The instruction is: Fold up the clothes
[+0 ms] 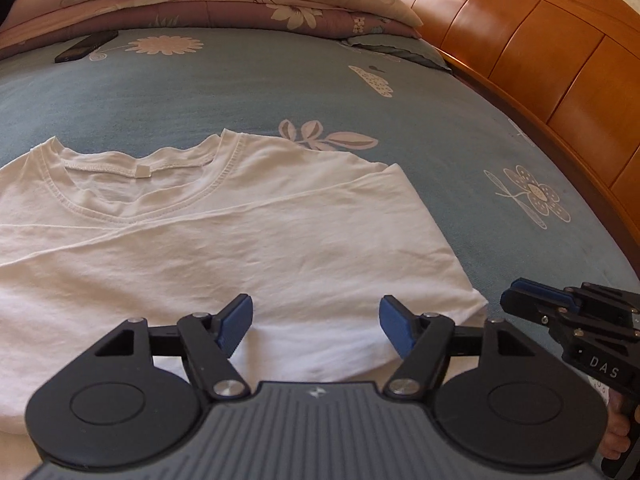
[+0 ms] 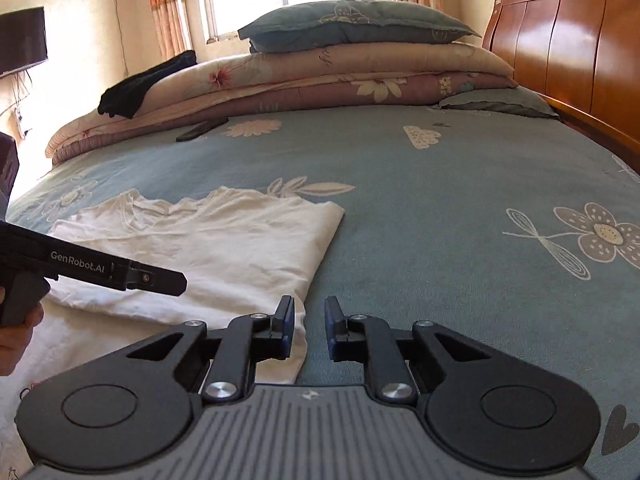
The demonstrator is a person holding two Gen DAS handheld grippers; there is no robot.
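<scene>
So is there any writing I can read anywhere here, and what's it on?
"GenRobot.AI": side of the left tongs, right wrist view.
"D A S": body of the right tongs, left wrist view.
Small logo mark on each camera housing: a symbol, no letters.
White tag in the t-shirt collar: blank or too small to read.

The T-shirt [image 1: 224, 240] lies flat on the bed sheet [image 1: 280, 92], filling the left and centre of the left wrist view, collar toward the top. Behind it, along the upper edge, folded quilts [image 1: 208, 0] are stacked, with a phone [image 1: 86, 47] at upper left in front of them. The headboard [image 1: 540, 48] runs down the right side. In the right wrist view a pillow [image 2: 356, 26] sits on the quilts.
</scene>
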